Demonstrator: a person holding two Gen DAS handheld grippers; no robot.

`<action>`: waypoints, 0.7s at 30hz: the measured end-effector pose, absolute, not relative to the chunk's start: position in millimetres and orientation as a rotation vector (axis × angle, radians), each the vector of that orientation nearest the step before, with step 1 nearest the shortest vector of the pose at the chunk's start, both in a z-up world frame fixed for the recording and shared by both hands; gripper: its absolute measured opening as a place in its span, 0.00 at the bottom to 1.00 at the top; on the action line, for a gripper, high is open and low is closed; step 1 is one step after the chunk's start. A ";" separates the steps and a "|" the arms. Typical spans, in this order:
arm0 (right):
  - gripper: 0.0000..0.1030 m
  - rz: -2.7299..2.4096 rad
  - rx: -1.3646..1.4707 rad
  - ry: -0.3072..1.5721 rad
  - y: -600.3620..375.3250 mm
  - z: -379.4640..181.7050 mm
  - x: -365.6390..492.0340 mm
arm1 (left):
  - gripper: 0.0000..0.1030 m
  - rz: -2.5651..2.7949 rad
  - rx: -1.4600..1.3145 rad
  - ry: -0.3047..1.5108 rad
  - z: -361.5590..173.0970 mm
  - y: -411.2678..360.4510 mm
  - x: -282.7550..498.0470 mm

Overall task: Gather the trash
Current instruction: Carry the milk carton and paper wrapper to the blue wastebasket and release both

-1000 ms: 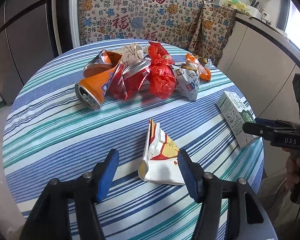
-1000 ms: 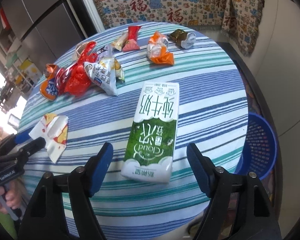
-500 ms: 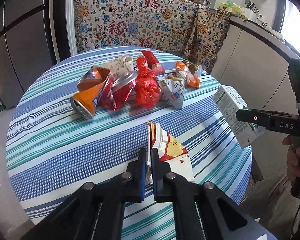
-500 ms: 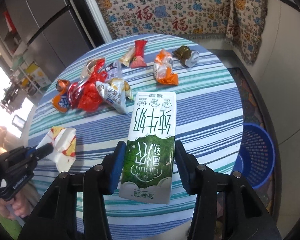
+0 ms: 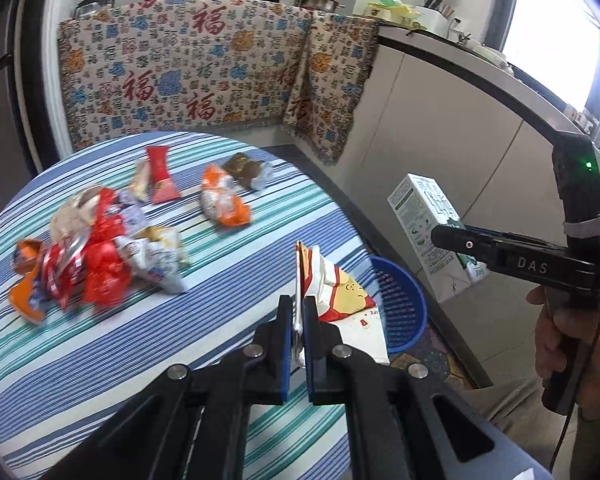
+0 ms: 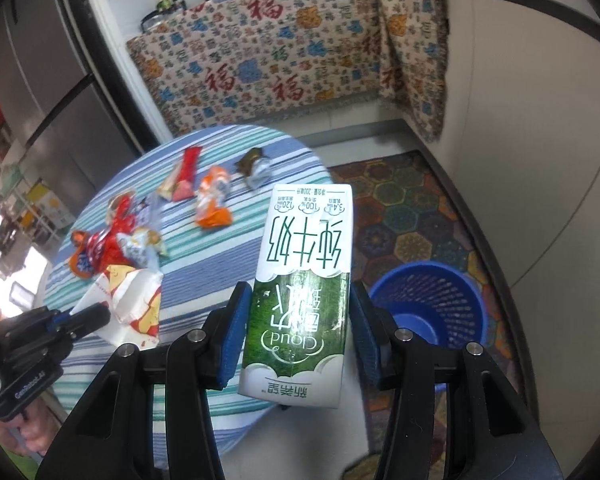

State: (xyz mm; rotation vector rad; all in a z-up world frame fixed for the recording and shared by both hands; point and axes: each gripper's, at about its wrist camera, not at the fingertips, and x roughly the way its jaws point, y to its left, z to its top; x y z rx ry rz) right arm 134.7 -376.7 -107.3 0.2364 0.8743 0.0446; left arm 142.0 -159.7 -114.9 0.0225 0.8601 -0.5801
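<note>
Since a second ago both grippers went from open around their targets to clamped, lifted and swung toward the room's right side: the left gripper (image 5: 298, 332) now pinches the crumpled white snack wrapper (image 5: 340, 300) by its edge, clear of the tabletop (image 5: 100, 360); the right gripper (image 6: 296, 336) holds the green-and-white milk carton (image 6: 304, 292) across its lower half, in the air past the table edge. Step in hand looks like carry-to-bin. Next move likely calls for bringing each item over the blue basket (image 6: 452, 304) on the floor beside the table, then opening. Room: kitchen, patterned cloth over a cabinet, tiled rug. The round striped tabletop carries crushed cans and a red bag (image 5: 96, 264) in a heap, an orange wrapper (image 5: 224, 204), a red sachet (image 5: 162, 180) and a dark foil wrapper (image 5: 248, 168).
</note>
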 end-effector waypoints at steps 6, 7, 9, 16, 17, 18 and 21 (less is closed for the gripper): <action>0.49 -0.059 0.288 0.876 -448.5 -120.6 136.6 | 0.05 -0.690 0.055 0.882 -126.0 -248.3 152.4; 0.49 -0.071 0.294 0.878 -457.6 -123.1 137.6 | 0.05 -0.701 0.059 0.888 -130.0 -261.6 154.7; 0.49 -0.081 0.299 0.879 -472.4 -127.2 139.0 | 0.05 -0.713 0.064 0.898 -138.1 -283.4 160.0; 0.49 -0.098 0.328 0.896 -514.9 -150.3 148.6 | 0.05 -0.722 0.095 0.929 -163.5 -342.5 175.5; 0.49 -0.101 0.330 0.899 -519.4 -154.3 149.5 | 0.05 -0.718 0.106 0.930 -167.2 -350.2 176.9; 0.49 -0.107 0.331 0.902 -524.4 -159.2 152.0 | 0.05 -0.716 0.113 0.931 -169.9 -355.3 178.2; 0.49 -0.113 0.335 0.904 -535.3 -172.9 153.8 | 0.05 -0.702 0.144 0.931 -180.7 -373.2 181.2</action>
